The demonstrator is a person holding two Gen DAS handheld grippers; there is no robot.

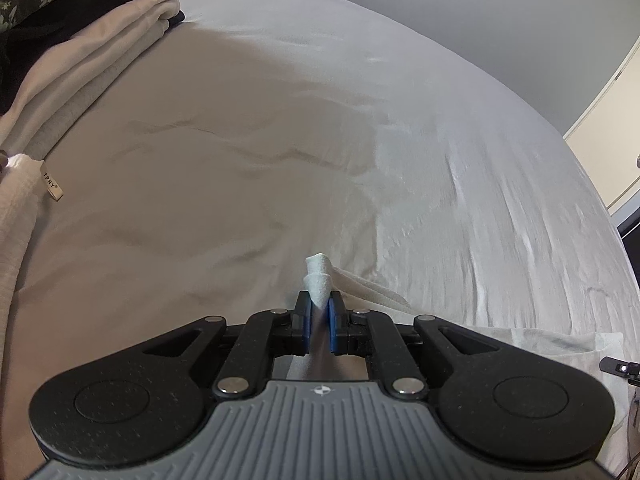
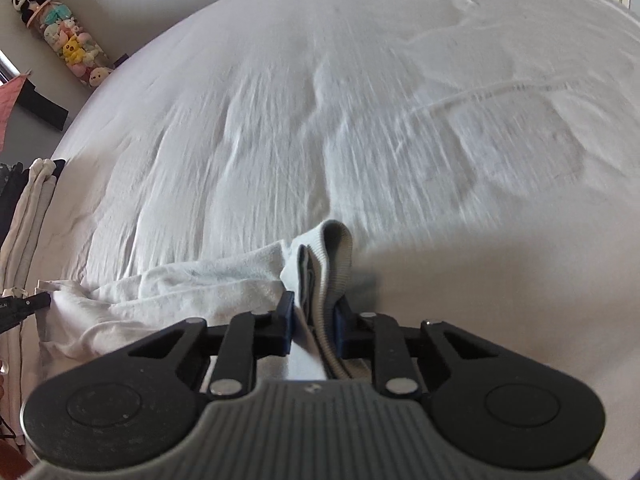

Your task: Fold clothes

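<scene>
the left gripper [image 1: 319, 312] had its blue pads pinched on a bunched tip of the white garment [image 1: 318, 280], and the right gripper [image 2: 314, 316] was clamped the same way on a ribbed edge [image 2: 334, 264] of that garment, probably so the cloth could be carried stretched between two held points. the rest of it trailed low over the pale bed sheet [image 1: 280, 140], near its front edge. a stack of folded clothes [image 1: 100, 44] sat off to the left, likely where finished pieces belonged.
</scene>
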